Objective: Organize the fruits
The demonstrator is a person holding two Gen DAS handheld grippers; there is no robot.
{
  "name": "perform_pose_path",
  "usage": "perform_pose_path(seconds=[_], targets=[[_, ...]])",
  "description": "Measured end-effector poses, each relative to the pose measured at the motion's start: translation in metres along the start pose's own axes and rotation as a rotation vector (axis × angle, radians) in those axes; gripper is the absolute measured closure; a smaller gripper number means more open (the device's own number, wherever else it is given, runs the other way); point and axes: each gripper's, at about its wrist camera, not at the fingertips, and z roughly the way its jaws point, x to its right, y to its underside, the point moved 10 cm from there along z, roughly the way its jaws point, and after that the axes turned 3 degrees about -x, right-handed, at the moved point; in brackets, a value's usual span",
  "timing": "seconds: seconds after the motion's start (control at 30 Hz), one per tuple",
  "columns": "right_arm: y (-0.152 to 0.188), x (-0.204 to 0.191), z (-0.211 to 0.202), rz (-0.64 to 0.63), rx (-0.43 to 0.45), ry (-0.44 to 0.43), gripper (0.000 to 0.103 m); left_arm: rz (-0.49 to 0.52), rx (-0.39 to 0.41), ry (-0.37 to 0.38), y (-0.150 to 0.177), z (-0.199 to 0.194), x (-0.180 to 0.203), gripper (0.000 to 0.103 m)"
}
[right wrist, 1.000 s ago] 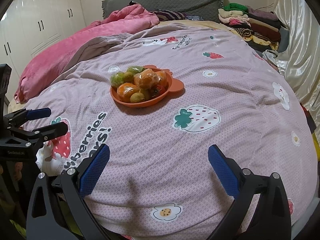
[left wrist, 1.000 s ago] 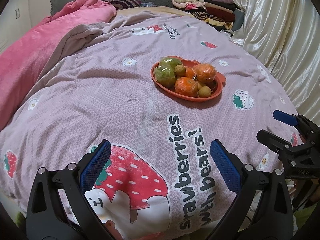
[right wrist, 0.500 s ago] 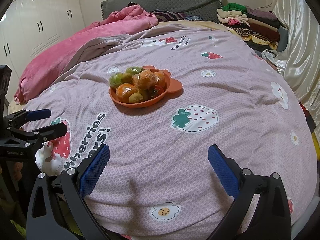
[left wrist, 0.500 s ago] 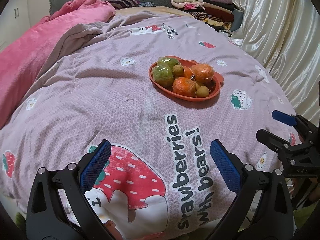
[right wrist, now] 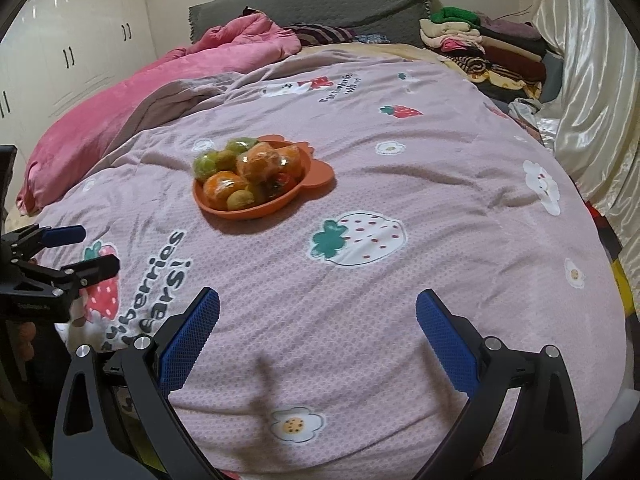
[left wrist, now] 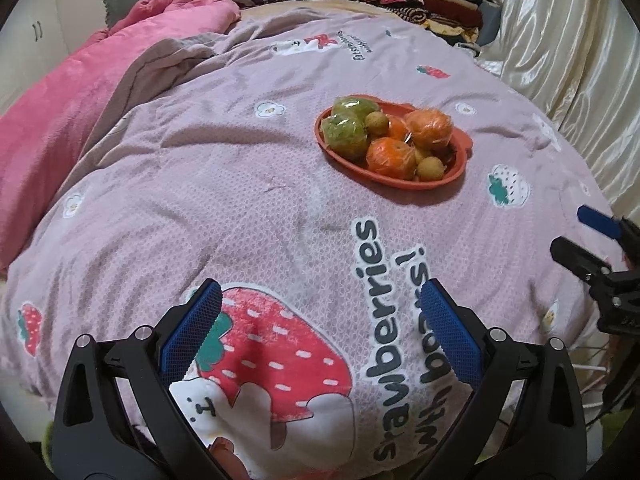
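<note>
The big print on the pink bedspread (left wrist: 248, 216) reads "strawberries with bears!" in dark letters, right next to a large red strawberry graphic. There's a second, smaller bit of writing further up the bed by a little bear and strawberry picture, but it's upside down and too small to read. One gripper body has small lettering on it too; can't make it out.

Left gripper (left wrist: 318, 304): jaws spread wide, blue textured pads (left wrist: 192, 332) on both fingers, nothing between them, just hanging over the strawberry print at the near edge of the bed. Right gripper (right wrist: 318, 304): same deal, wide open, empty, over the plain patch of bedspread near a little flower print. Each one shows up at the edge of the other's camera, off to the side and well apart from the fruit.

The fruit is all piled in an orange plate (left wrist: 452, 178) with little ear-shaped bumps on its rim, sitting on the bedspread well ahead of both grippers. In it: a couple of oranges (left wrist: 390, 154) wrapped in clear plastic, green fruits (left wrist: 346, 134) also in plastic, and a few small brownish-yellow round fruits (left wrist: 431, 168). Something dark red is tucked in there in the right wrist view, can't tell what.
</note>
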Motion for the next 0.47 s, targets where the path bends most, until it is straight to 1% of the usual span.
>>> perform_pose_path(seconds=[0.17,0.23,0.27,0.33,0.4,0.47], targets=[[-0.001,0.014,0.005,0.013,0.005,0.024,0.005,-0.043,0.091,0.050,-0.017,-0.013,-0.003,0.010],[-0.004,0.024,0.009,0.027,0.009,0.042,0.005,-0.071,0.123,0.058,-0.028,-0.014,-0.010,0.010],[-0.006,0.029,0.010,0.035,0.011,0.044,0.005,-0.085,0.124,0.032,-0.034,-0.010,-0.018,0.010],[-0.014,0.047,0.017,0.061,0.016,0.077,0.005,-0.098,0.105,-0.016,-0.043,-0.002,-0.034,0.010],[-0.026,0.067,0.026,0.079,0.016,0.106,0.005,-0.128,0.082,-0.030,-0.056,0.011,-0.055,0.010],[-0.037,0.085,0.039,0.086,-0.001,0.140,0.004,-0.135,0.067,-0.038,-0.072,0.029,-0.074,0.010]])
